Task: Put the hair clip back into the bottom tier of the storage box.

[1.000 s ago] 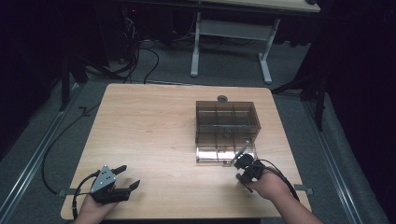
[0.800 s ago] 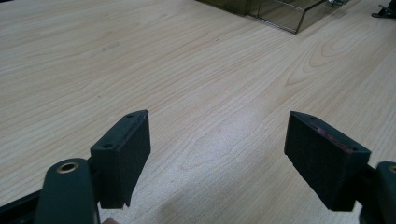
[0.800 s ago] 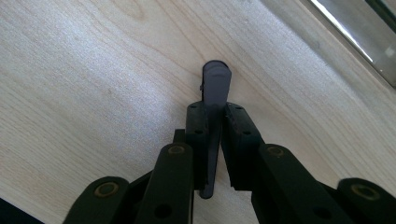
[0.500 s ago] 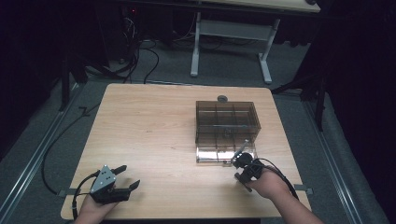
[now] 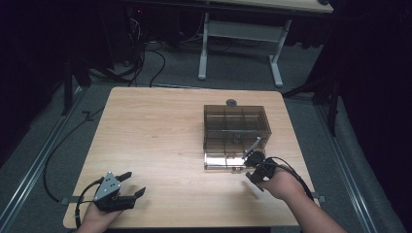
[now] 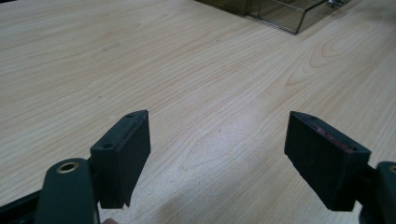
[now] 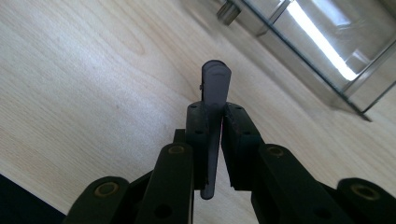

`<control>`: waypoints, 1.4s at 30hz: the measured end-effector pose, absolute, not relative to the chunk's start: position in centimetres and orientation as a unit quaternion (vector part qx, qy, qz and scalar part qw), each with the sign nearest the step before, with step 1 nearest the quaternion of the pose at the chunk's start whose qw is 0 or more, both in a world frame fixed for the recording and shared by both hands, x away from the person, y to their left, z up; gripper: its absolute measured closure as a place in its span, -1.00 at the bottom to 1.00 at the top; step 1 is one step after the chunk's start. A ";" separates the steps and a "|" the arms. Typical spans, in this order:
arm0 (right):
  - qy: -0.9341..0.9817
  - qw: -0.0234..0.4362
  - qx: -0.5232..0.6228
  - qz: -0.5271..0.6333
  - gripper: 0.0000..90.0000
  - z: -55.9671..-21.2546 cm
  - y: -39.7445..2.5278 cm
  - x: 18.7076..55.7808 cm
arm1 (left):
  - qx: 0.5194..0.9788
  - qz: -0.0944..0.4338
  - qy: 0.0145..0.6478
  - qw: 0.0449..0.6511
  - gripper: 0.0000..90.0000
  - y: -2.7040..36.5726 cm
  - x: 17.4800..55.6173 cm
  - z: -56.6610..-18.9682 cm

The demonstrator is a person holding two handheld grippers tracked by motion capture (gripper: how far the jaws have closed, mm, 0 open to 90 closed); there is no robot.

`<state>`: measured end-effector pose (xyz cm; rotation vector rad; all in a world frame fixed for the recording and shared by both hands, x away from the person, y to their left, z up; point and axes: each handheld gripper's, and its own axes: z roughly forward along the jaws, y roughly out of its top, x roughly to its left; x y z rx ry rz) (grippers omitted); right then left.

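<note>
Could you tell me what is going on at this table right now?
A person is working at a wooden table with a hand-held gripper in each hand. The right hand-held gripper is shut on a thin grey strip, holding it at the near corner of a smoky clear compartment box. The left hand-held gripper rests open near the table's front edge, far from the box.

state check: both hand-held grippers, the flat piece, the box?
Left hand-held gripper: open, empty, low over the table.
Right hand-held gripper: shut on grey flat piece.
Grey flat piece: clamped on edge, sticking out past the jaws.
Clear compartment box: upright on table.
</note>
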<state>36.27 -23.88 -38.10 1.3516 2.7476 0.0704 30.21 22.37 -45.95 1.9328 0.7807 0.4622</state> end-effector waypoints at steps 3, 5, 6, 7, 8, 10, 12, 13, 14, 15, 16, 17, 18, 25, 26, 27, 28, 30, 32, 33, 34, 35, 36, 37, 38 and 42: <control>0.896 0.042 0.440 0.027 0.80 -37.6 -23.9 36.6 | 0.792 0.190 0.321 0.484 -0.49 22.4 30.2 -45.9; 0.897 0.043 0.438 0.027 0.80 -37.4 -23.9 36.8 | 0.792 0.190 0.320 0.484 -0.49 22.4 30.2 -45.9; 0.897 0.043 0.438 0.027 0.80 -37.4 -23.9 36.8 | 0.792 0.190 0.320 0.484 -0.49 22.4 30.2 -45.9; 0.898 0.042 0.438 0.026 0.80 -37.2 -23.9 37.0 | 0.792 0.190 0.320 0.484 -0.49 22.4 30.2 -45.9; 0.896 0.042 0.440 0.027 0.80 -37.2 -23.9 37.0 | 0.792 0.191 0.320 0.484 -0.49 22.4 30.2 -45.9; 0.896 0.039 0.442 0.028 0.80 -37.0 -23.9 37.3 | 0.792 0.191 0.320 0.483 -0.49 22.4 30.2 -45.9; 0.896 0.037 0.441 0.028 0.80 -36.9 -23.8 37.5 | 0.792 0.190 0.320 0.484 -0.49 22.4 30.2 -46.0; 0.899 0.037 0.436 0.027 0.80 -36.8 -23.7 37.6 | 0.792 0.190 0.320 0.483 -0.49 22.4 30.2 -45.9; 0.898 0.038 0.438 0.030 0.80 -36.8 -23.6 37.7 | 0.792 0.190 0.320 0.483 -0.49 22.4 30.2 -45.9; 0.898 0.036 0.437 0.027 0.80 -36.7 -23.5 37.9 | 0.792 0.190 0.320 0.484 -0.49 22.4 30.2 -46.0; 0.900 0.040 0.433 0.029 0.80 -36.7 -23.5 38.0 | 0.792 0.190 0.320 0.484 -0.49 22.4 30.2 -46.0; 0.901 0.040 0.431 0.028 0.80 -36.6 -23.4 38.2 | 0.792 0.190 0.320 0.484 -0.49 22.4 30.2 -46.0; 0.900 0.039 0.433 0.027 0.80 -36.5 -23.2 38.3 | 0.792 0.190 0.320 0.484 -0.49 22.4 30.2 -46.0; 0.915 0.047 0.400 0.029 0.80 -36.1 -22.6 39.8 | 0.792 0.189 0.319 0.485 -0.49 22.4 30.2 -46.0; 0.911 0.045 0.409 0.026 0.80 -36.0 -22.3 39.8 | 0.792 0.189 0.318 0.485 -0.49 22.4 30.2 -46.0; 0.903 0.041 0.427 0.023 0.80 -35.9 -22.0 39.8 | 0.793 0.189 0.318 0.485 -0.49 22.4 30.2 -46.0; 0.909 0.046 0.413 0.025 0.80 -35.9 -22.0 40.1 | 0.793 0.189 0.318 0.485 -0.49 22.4 30.2 -46.0; 0.912 0.050 0.406 0.025 0.80 -35.9 -21.8 40.6 | 0.793 0.189 0.318 0.484 -0.49 22.4 30.2 -46.0; 0.914 0.052 0.401 0.028 0.80 -35.9 -21.6 41.0 | 0.793 0.190 0.318 0.484 -0.49 22.4 30.2 -46.0; 0.914 0.051 0.401 0.025 0.80 -36.0 -21.5 41.2 | 0.793 0.190 0.317 0.484 -0.49 22.4 30.2 -46.0; 0.920 0.055 0.388 0.025 0.80 -36.1 -21.5 41.5 | 0.793 0.189 0.318 0.485 -0.49 22.4 30.2 -46.0; 0.913 0.053 0.403 0.023 0.80 -36.1 -21.3 41.5 | 0.793 0.188 0.318 0.485 -0.49 22.4 30.2 -46.0; 0.918 0.055 0.393 0.021 0.80 -36.2 -21.3 41.8 | 0.793 0.188 0.318 0.485 -0.49 22.4 30.2 -46.0; 0.918 0.057 0.393 0.022 0.80 -36.2 -21.2 42.0 | 0.793 0.188 0.318 0.485 -0.49 22.4 30.2 -46.0; 0.917 0.057 0.394 0.022 0.80 -36.3 -21.1 42.2 | 0.793 0.188 0.318 0.485 -0.49 22.4 30.2 -46.0; 0.919 0.059 0.390 0.020 0.80 -36.5 -20.8 43.0 | 0.793 0.187 0.318 0.485 -0.49 22.4 30.2 -46.0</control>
